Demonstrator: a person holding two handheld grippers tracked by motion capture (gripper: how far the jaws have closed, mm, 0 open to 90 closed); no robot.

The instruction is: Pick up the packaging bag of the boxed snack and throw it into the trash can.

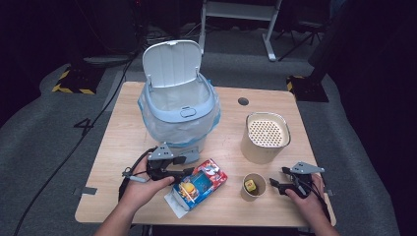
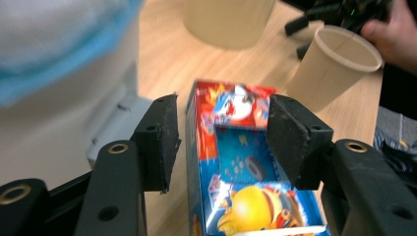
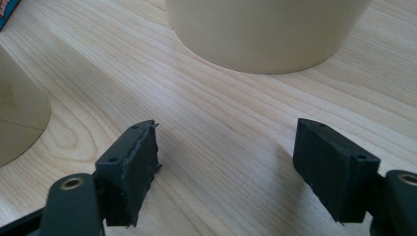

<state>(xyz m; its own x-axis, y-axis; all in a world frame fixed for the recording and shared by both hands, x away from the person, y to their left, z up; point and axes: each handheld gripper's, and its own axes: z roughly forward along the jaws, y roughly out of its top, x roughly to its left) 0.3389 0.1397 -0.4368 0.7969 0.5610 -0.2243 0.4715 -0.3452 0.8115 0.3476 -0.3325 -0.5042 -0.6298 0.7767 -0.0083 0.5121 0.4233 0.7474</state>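
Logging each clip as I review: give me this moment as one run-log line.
left claw: open, straddling colourful carton | right claw: open, over bare table | paper cup: upright | bin: lid up

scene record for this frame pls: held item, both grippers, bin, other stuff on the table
work item: colourful carton, lying flat on the table
left gripper: jaws open, straddling the carton, not yet closed on it
right gripper: jaws open, nothing between them, low over the table
bin: lid up, bag-lined
paper cup: upright, small yellow item inside
beige container: perforated top, behind the cup
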